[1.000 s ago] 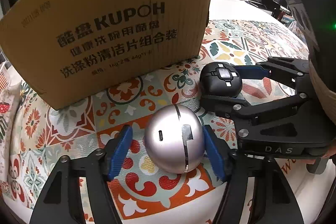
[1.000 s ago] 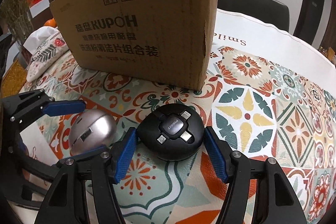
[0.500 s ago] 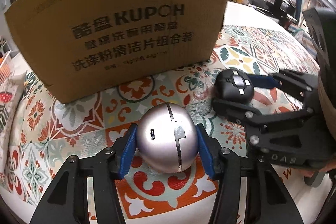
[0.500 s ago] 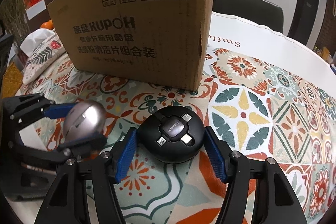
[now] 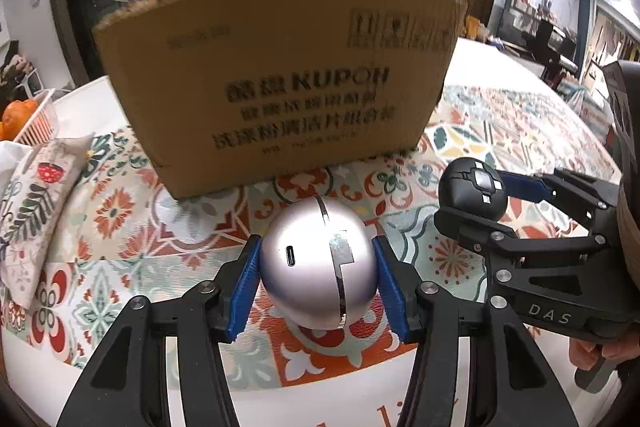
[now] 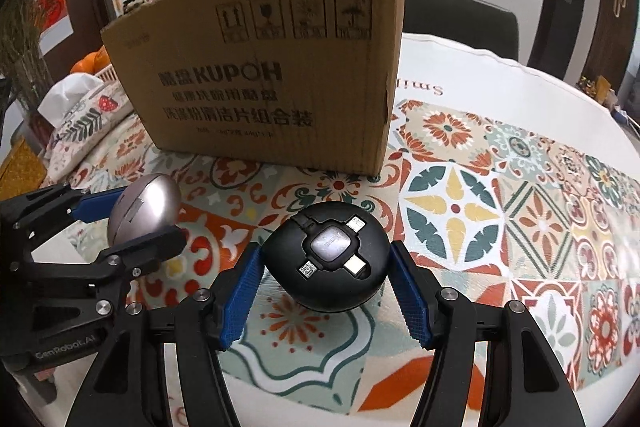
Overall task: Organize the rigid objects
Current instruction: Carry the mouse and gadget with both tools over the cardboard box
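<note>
Left gripper (image 5: 318, 281) closed on silver round gadget (image 5: 318, 263), lifted above patterned tablecloth (image 6: 460, 219), right gripper (image 6: 326, 277) clamped on black round cable hub (image 6: 326, 263), also raised, both just in front of cardboard box (image 6: 272, 83), grippers side by side

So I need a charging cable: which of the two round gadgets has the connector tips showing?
The black one in the right gripper; the silver one shows only a port.
</note>
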